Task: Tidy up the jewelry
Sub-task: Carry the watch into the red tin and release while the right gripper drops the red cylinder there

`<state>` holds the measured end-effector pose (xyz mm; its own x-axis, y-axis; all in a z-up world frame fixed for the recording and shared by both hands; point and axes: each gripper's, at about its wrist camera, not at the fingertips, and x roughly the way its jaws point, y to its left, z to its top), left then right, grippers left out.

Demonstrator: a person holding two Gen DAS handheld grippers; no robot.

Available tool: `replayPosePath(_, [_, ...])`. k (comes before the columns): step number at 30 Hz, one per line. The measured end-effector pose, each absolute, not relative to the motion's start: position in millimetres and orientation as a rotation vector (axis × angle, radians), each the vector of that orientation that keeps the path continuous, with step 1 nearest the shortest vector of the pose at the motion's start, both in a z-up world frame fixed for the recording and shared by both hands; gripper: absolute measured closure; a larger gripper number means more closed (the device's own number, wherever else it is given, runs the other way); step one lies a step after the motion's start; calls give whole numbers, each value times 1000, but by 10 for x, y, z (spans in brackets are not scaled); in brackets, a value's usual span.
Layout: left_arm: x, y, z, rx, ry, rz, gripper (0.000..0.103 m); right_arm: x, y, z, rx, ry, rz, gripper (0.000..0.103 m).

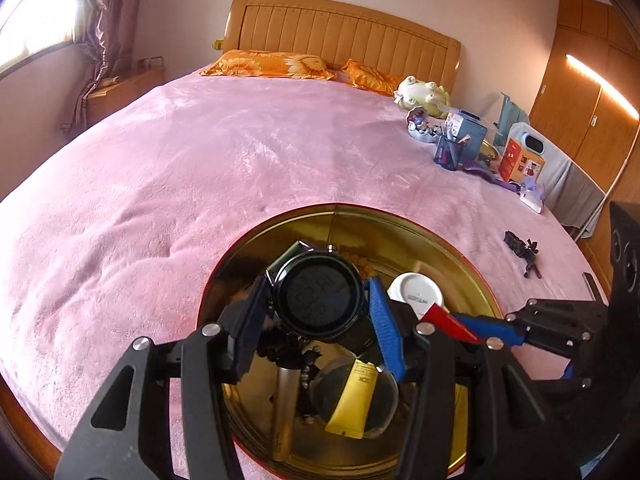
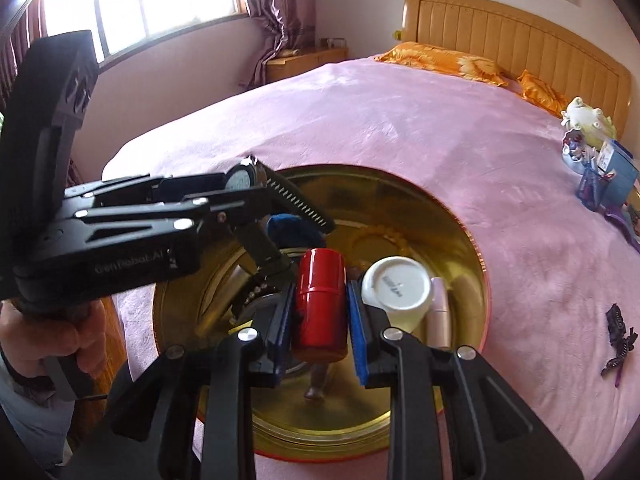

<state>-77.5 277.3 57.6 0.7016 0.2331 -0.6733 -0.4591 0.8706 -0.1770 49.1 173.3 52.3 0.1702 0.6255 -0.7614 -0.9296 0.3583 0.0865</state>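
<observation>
A round gold tin [image 1: 416, 236] [image 2: 460, 240] lies on the pink bed. My left gripper [image 1: 320, 300] is shut on a black digital watch [image 1: 320, 300] and holds it over the tin; it also shows in the right wrist view [image 2: 256, 178]. My right gripper [image 2: 320, 312] is shut on a red cylinder [image 2: 320, 304], over the tin; its red tip shows in the left wrist view [image 1: 448, 320]. In the tin lie a white jar [image 2: 396, 284], a pink tube [image 2: 438, 312], a yellow tube [image 1: 354, 396], a gold tube [image 1: 286, 412] and beads [image 1: 305, 376].
A dark purple trinket [image 1: 522, 250] [image 2: 618, 332] lies on the blanket right of the tin. Boxes, a pen cup [image 1: 448, 154] and a plush toy [image 1: 420, 94] crowd the bed's far right side. Orange pillows [image 1: 272, 64] lie by the headboard.
</observation>
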Motion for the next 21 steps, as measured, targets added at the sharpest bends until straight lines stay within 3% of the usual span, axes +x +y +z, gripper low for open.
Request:
replayPosePath(10, [-805,2840,357,-339,732,419,51,570,1743,357,-472,856,1099,76])
replayPosePath(12, [-877,2831,410,-329,705,437,37,560,1745,344,-474,858,1098,76])
replayPosePath(14, [-968,2810,498,-309,670,448,30,550,1753,346,-474,858,1098,76])
replayPosePath(21, [-1081,2786,569,-291,669,462,23,522,1805,316,-490,865,1101,76])
